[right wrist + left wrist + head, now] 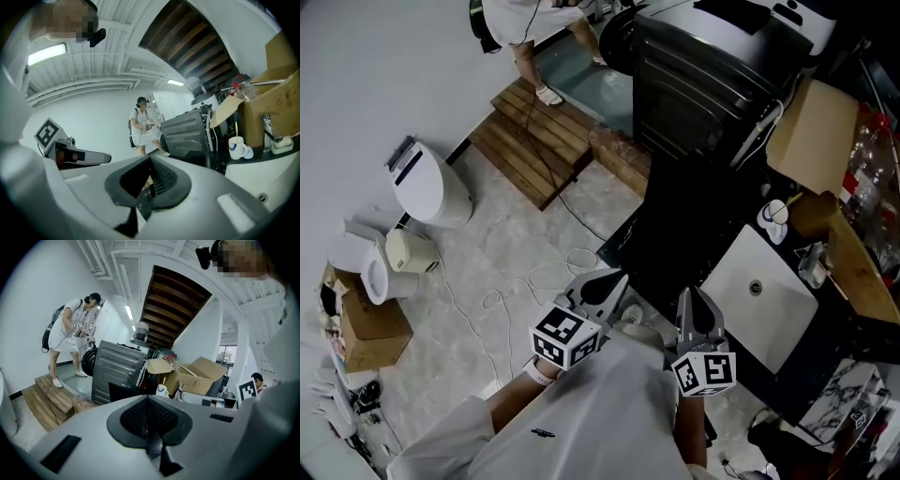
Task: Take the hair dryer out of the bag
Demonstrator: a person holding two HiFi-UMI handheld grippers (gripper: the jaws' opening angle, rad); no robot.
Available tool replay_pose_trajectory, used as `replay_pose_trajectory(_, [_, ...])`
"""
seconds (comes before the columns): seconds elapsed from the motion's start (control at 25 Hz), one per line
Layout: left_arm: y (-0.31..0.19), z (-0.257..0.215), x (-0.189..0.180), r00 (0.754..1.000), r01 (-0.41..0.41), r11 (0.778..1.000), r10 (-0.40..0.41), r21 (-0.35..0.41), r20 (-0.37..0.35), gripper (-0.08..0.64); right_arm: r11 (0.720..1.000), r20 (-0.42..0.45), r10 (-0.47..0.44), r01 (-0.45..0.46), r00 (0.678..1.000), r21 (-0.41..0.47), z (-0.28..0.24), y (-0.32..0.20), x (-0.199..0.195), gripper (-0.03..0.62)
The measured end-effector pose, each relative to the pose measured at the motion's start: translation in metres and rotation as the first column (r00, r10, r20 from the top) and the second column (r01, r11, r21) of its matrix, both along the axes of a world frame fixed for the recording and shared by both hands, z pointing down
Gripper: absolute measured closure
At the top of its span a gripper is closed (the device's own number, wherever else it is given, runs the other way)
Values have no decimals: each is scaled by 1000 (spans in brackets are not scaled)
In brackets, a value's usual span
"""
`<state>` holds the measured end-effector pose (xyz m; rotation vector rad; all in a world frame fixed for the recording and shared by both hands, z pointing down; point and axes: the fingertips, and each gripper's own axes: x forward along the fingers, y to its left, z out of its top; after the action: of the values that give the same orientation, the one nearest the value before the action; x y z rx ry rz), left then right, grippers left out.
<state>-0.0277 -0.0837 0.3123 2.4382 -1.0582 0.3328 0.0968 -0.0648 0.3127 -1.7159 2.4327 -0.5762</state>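
Note:
No bag and no hair dryer show in any view. In the head view my left gripper point(617, 278) and my right gripper point(688, 298) are held close to my body, side by side, pointing toward a black counter point(675, 234). Both have their jaws closed together with nothing between them. The left gripper view shows its shut jaws point(148, 426) aimed at a dark metal appliance point(117, 369) and an open cardboard box point(197, 376). The right gripper view shows its shut jaws point(148, 186) with the left gripper's marker cube point(47, 133) to the left.
A white sink point(759, 291) is set in the counter, with a mug point(773, 216) and a cardboard box point(811, 131) behind it. The big dark appliance point(703, 84) stands beyond. Wooden steps point(539, 141), white fixtures point(431, 187) and loose cables point(516, 291) lie on the floor. Another person point(70, 333) stands by the steps.

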Motion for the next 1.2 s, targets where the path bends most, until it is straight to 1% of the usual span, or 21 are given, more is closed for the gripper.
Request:
replay_pose_trajectory(0.2, [-5,15,8,998,-21,999,23,-33,57,552,999,18,9,-9,1000,-47,13,-3,9,580])
replay_pose_trajectory(0.28, [-10,22,12,995,-38,999,41,-30,96,552,999,17,9,-9,1000,-52,14,-7,11,580])
replay_pose_trajectory(0.56, [-23,57,31,968,-107,993,114,-42,224,552,996,22,13,-10,1000,-92,35,-14,22,580])
replay_pose_trajectory(0.8, [-30,80,41,952,-125,990,137,-59,276,551,993,14,-4,6,1000,-115,48,-19,22,580])
replay_pose_trajectory(0.92, [-35,89,45,943,-149,987,161,-64,289,551,992,9,-11,12,1000,-122,55,-22,21,580])
replay_pose_trajectory(0.96, [-37,92,46,941,-156,986,169,-66,293,545,992,7,-15,16,1000,-125,57,-23,21,580])
replay_pose_trajectory(1.04, [-40,98,47,935,-170,983,183,-71,304,495,990,14,-24,26,1000,-137,63,-24,19,578])
replay_pose_trajectory(1.08, [-41,101,48,930,-178,981,191,-73,313,478,989,21,-27,30,999,-145,67,-25,18,565])
replay_pose_trajectory(1.12, [-42,104,48,925,-186,980,200,-74,322,464,988,27,-28,32,999,-153,70,-26,17,530])
replay_pose_trajectory(1.2, [-45,112,50,912,-208,975,222,-79,345,456,985,31,-26,31,999,-169,78,-27,17,500])
